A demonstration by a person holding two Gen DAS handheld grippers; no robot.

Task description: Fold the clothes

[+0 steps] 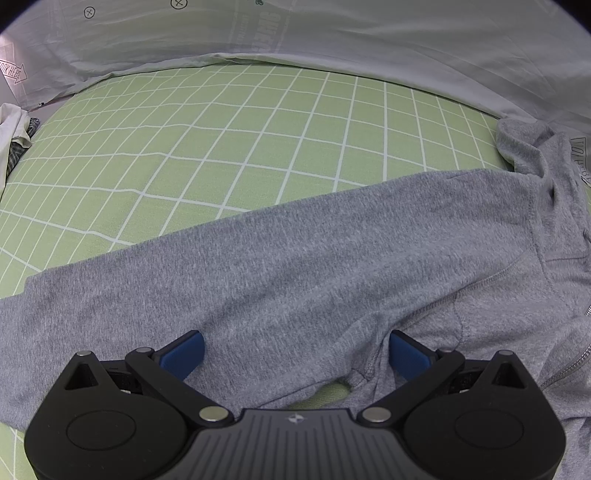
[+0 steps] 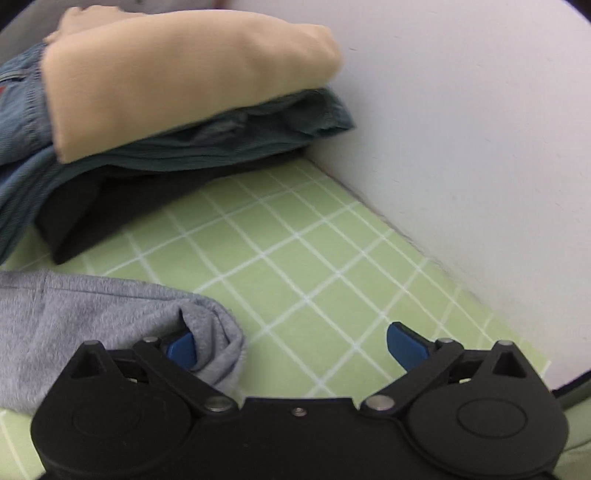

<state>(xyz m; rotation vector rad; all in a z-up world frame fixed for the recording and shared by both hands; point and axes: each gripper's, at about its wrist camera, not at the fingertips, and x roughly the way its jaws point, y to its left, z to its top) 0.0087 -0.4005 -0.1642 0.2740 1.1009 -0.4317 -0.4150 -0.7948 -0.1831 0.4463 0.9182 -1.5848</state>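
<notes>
A grey zip sweatshirt [image 1: 295, 258] lies spread on the green checked sheet [image 1: 221, 140], one sleeve stretched out to the left. My left gripper [image 1: 295, 350] is open just above the sleeve near the armpit, its blue pads on either side of the cloth. In the right wrist view, another part of the grey sweatshirt [image 2: 92, 317] lies at the lower left. My right gripper [image 2: 291, 345] is open; its left pad [image 2: 181, 349] is partly tucked in a grey fold, its right pad [image 2: 406, 345] over bare sheet.
A stack of folded clothes, tan [image 2: 184, 74] on blue [image 2: 221, 140] on black [image 2: 110, 206], sits by a white wall [image 2: 461, 147]. A white printed cover [image 1: 332, 33] lies along the far edge. Crumpled clothes [image 1: 14, 136] lie at the far left.
</notes>
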